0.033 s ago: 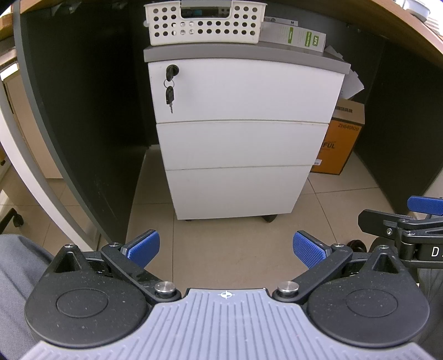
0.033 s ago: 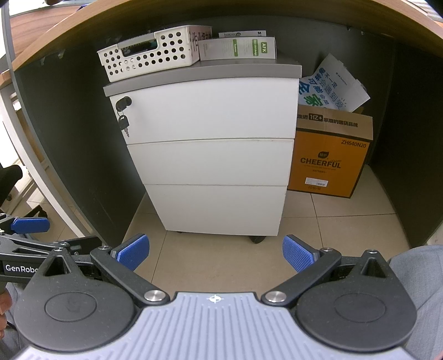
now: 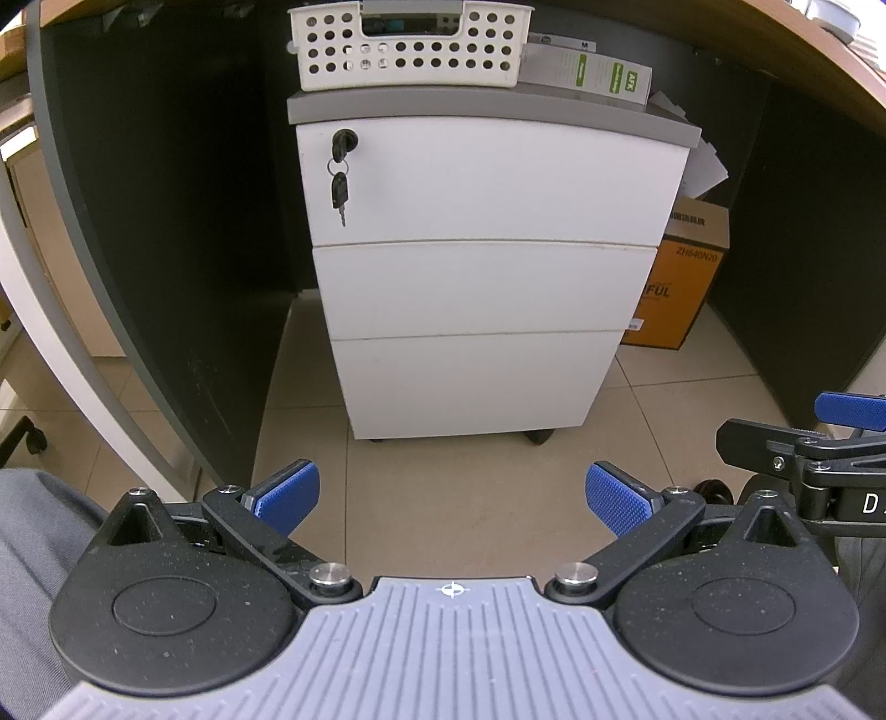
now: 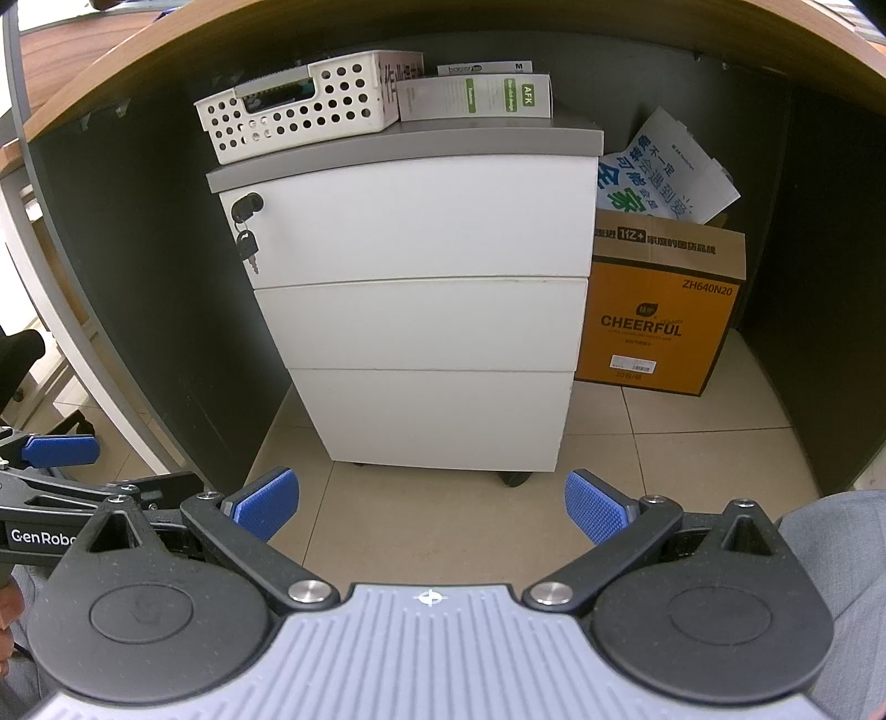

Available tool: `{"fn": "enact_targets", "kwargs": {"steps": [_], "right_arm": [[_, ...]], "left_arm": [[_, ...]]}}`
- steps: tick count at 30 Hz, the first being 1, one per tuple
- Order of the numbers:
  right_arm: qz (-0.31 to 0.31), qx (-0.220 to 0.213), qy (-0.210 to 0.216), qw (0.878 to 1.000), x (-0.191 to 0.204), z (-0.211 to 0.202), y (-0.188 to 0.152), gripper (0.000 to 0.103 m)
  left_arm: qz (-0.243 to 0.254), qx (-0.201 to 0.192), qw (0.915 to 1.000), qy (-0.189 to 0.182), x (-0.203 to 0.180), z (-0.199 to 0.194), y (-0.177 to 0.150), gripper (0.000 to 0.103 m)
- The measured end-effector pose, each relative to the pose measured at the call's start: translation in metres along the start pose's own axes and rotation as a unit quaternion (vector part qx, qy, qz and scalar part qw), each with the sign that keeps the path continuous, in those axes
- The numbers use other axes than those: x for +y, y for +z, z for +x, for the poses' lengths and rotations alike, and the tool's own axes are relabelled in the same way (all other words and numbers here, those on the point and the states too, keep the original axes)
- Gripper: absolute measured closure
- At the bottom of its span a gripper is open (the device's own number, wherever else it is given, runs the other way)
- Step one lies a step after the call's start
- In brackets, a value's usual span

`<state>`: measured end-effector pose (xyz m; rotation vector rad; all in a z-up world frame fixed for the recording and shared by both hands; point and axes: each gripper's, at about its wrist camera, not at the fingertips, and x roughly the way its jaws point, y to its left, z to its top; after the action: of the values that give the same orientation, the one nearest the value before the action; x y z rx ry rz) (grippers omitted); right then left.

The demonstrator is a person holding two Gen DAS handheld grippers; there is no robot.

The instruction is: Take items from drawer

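Observation:
A white three-drawer cabinet [image 3: 487, 288] stands on the tiled floor under a desk; it also shows in the right wrist view [image 4: 421, 315]. All three drawers are shut. A key [image 3: 339, 191] hangs from the lock at the top drawer's upper left corner. My left gripper [image 3: 453, 498] is open and empty, well short of the cabinet, low above the floor. My right gripper [image 4: 432, 504] is open and empty, also short of the cabinet. The drawers' contents are hidden.
A white perforated basket [image 3: 410, 50] and flat boxes [image 3: 592, 72] sit on the cabinet top. An orange cardboard box [image 4: 659, 310] stands to the cabinet's right. Dark desk panels [image 3: 166, 249] close in both sides. The wooden desk top [image 4: 498, 33] is overhead.

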<state>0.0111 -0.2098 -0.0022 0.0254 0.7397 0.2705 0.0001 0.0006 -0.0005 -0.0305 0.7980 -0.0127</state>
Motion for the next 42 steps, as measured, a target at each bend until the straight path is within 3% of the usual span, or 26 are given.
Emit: {"fn": "enact_targets", "kwargs": {"steps": [42], "right_arm": [[0.003,0.006,-0.002,1.000,0.0014,0.0035,-0.0002,0.000]], "left_arm": [[-0.002,0.007,1.0000,0.000,-0.0010,0.0033,-0.0041,0.000]]}}
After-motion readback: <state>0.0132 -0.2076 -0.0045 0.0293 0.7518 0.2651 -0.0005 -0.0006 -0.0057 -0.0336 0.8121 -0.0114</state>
